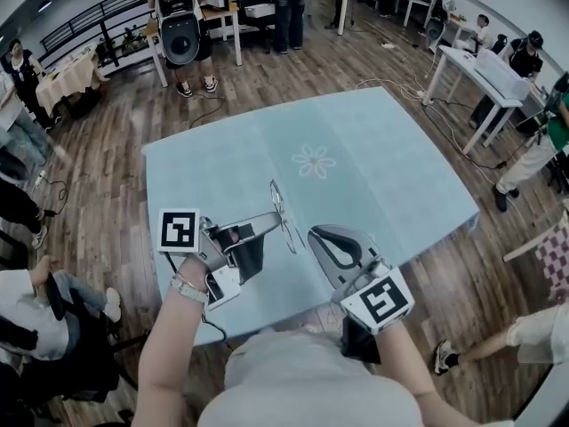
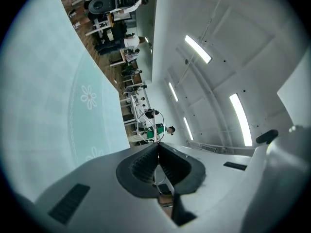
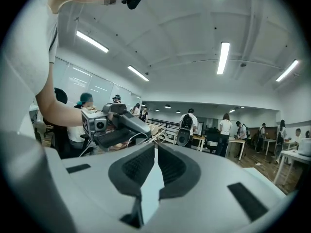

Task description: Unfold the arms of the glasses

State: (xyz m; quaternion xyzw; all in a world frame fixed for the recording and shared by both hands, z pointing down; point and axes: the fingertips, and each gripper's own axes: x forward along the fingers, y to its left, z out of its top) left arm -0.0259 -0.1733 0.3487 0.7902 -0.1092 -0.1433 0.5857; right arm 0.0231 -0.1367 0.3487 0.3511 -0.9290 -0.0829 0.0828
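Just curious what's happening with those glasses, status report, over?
Left gripper jaws shut on glasses above table. Right gripper jaws shut, close beside them. Whether unfolded, unclear; nothing blocking.

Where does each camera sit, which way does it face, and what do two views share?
Head view: on the person's head, facing steeply down at the blue table; shows the person's arms, left gripper and right gripper.
Left gripper view: rides the left gripper, rolled sideways, table at left, ceiling at right; its jaws grip the glasses.
Right gripper view: rides the right gripper, facing level across the room; its shut jaws and an arm show.
Shared: head and right gripper views both show the left gripper.
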